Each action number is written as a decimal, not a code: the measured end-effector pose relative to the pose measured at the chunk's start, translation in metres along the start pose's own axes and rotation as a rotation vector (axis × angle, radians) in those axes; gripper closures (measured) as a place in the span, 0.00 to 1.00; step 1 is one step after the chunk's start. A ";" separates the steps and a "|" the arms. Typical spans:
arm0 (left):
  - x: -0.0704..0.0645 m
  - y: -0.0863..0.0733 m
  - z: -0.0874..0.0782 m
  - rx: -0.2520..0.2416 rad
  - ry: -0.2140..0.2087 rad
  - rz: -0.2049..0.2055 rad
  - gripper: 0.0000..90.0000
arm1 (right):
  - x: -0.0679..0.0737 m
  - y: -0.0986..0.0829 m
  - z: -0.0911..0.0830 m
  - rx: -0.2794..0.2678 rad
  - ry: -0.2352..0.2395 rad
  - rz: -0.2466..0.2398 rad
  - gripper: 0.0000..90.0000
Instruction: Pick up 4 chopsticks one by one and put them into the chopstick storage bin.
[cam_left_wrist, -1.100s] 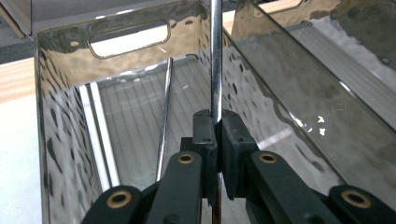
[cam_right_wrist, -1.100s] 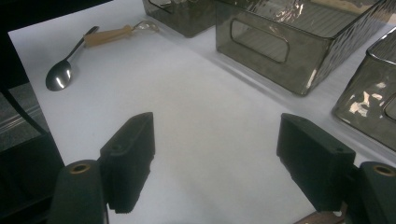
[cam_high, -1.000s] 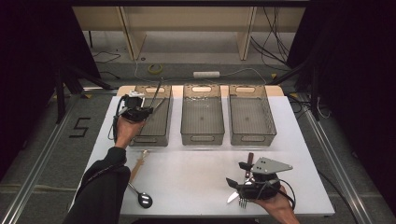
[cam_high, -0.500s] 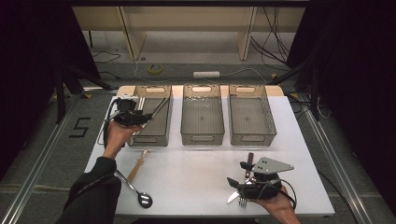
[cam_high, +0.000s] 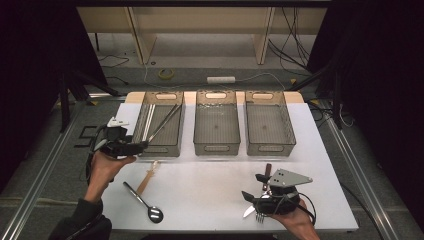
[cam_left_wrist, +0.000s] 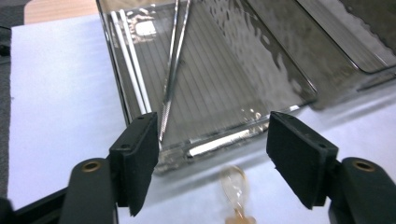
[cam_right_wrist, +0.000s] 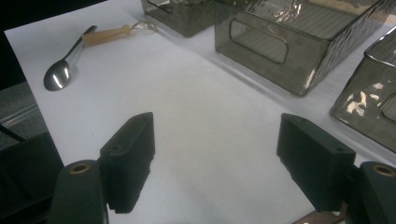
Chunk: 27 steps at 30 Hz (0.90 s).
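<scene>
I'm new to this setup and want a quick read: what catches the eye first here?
Three smoky translucent bins stand in a row at the far side of the white table; the left bin holds chopsticks and thin metal sticks. The open left gripper hovers at that bin's near corner. A metal spoon and a clear spoon with a tan handle lie on the table near the open right gripper.

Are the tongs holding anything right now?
No. The left tongs and the right tongs both gape open with nothing between their jaws.
</scene>
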<state>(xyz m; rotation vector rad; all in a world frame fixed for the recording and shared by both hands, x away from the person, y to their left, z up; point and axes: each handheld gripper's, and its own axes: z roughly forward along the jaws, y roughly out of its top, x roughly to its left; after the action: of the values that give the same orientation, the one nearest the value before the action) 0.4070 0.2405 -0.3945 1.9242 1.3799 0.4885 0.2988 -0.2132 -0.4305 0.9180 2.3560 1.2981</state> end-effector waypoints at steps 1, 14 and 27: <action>-0.003 -0.002 -0.001 0.005 -0.006 0.002 0.36 | 0.000 0.000 0.000 0.000 -0.003 0.000 0.32; -0.028 -0.025 -0.001 0.030 -0.048 0.040 0.29 | -0.007 -0.002 -0.005 -0.014 -0.036 0.025 0.32; -0.033 -0.045 -0.004 0.026 -0.065 0.041 0.26 | -0.014 -0.004 -0.007 -0.001 -0.075 0.057 0.32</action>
<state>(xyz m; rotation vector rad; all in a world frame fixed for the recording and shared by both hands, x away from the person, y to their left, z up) 0.3628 0.2196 -0.4213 1.9755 1.3145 0.4256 0.3040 -0.2287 -0.4307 1.0223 2.2880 1.2632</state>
